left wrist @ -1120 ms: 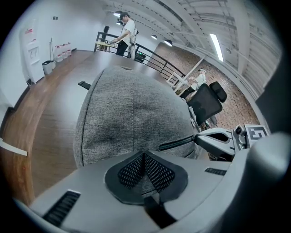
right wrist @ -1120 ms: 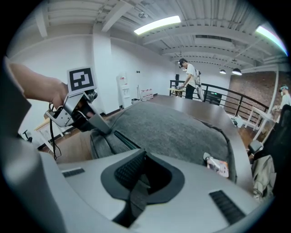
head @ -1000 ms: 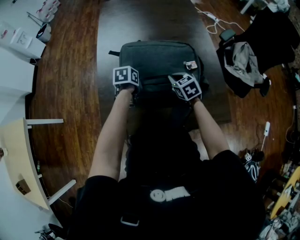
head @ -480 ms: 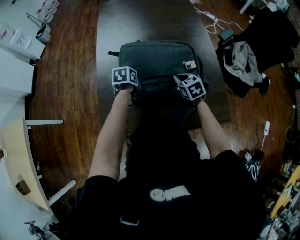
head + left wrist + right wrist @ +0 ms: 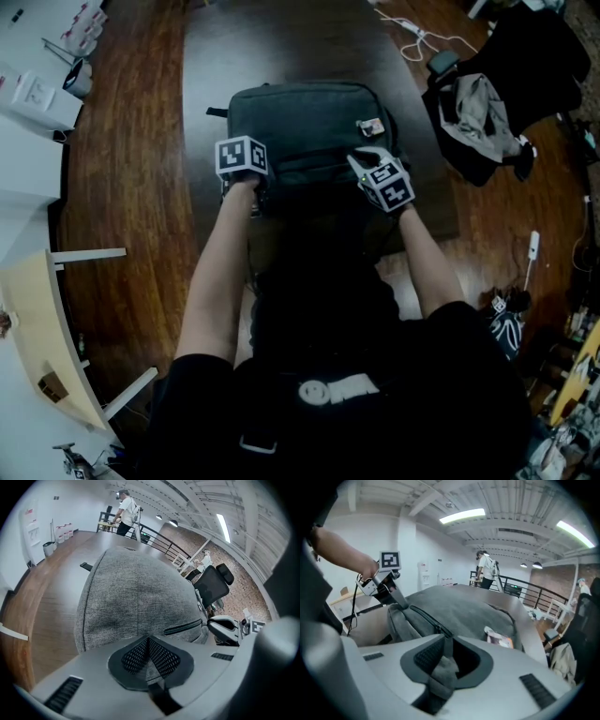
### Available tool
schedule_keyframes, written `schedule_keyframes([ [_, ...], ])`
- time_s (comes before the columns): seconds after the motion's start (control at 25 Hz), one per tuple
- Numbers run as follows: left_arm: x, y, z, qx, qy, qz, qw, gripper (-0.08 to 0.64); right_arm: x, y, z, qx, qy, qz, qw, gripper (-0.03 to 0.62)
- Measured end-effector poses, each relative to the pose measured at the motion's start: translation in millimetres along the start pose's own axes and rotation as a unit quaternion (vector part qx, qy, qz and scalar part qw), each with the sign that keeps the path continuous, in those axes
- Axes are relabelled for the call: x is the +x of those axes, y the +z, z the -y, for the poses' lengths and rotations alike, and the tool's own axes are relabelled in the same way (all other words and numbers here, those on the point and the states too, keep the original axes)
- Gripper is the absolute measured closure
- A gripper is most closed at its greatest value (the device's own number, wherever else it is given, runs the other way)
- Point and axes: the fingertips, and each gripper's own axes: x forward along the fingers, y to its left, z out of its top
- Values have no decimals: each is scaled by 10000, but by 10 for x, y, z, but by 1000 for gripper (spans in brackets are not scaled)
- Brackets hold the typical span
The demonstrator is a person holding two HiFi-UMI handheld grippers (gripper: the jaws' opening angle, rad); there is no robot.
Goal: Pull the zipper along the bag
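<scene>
Shows a grey bag [image 5: 309,127] flat on a dark table [image 5: 281,37], left gripper [image 5: 251,178] at its near left corner, right gripper [image 5: 364,161] at its near right edge, jaws just opening, tips hidden.

Obstacle: a grey fabric bag [image 5: 309,127] fills the middle of the dark flat tabletop [image 5: 281,42] and blocks any straight path forward. Beyond the bag the tabletop is bare, with a narrower bare strip along its left side. On the right, a black office chair [image 5: 539,56] draped with a grey garment [image 5: 473,117] stands near the table edge, narrowing the room there.
</scene>
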Motion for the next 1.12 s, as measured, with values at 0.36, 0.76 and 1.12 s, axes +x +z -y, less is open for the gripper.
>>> schedule_keyframes([
  [0.36,30,16,-3,85,45,13,10000,560,267,38,-261,-1198,255,-659,9903,474],
  [0.76,31,20,13,43,51,62,10000,560,260,-37,-191,-2409,58,-1265,9623,537],
  [1.12,15,16,23,-9,-39,113,9999,560,201,-143,-21,-2667,-244,-1473,9521,538],
])
